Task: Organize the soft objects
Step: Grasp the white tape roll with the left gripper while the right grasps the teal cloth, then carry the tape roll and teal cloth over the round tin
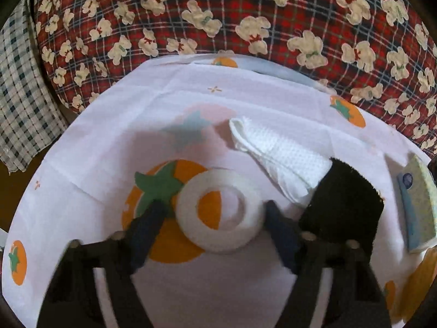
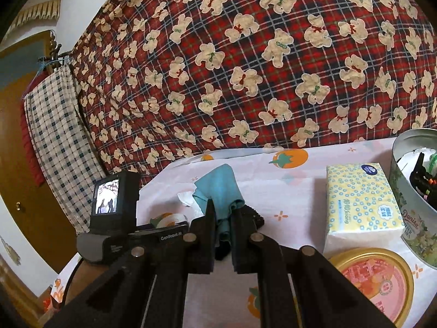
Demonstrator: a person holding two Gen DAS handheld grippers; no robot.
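Left tongs (image 1: pixel 220 213) straddle the white tape roll (image 1: pixel 220 211), half open; squeeze evenly across its sides. Right tongs (image 2: pixel 221 220) pinch the teal cloth (image 2: pixel 221 191) tight.

tablecloth (image 1: pixel 114 136): thin smooth cloth, matt, creased, printed with orange fruit
tape roll (image 1: pixel 220 210): white, matt, slightly rough face
paper towel (image 1: pixel 275 150): white, embossed dimpled paper
black pad (image 1: pixel 344 205): fuzzy, matt fabric
teal cloth (image 2: pixel 221 188): soft, matt weave
tissue pack (image 2: pixel 360 205): glossy plastic wrap
cookie tin (image 2: pixel 409 191): shiny metal
quilt (image 2: pixel 245 68): plaid cotton, matt
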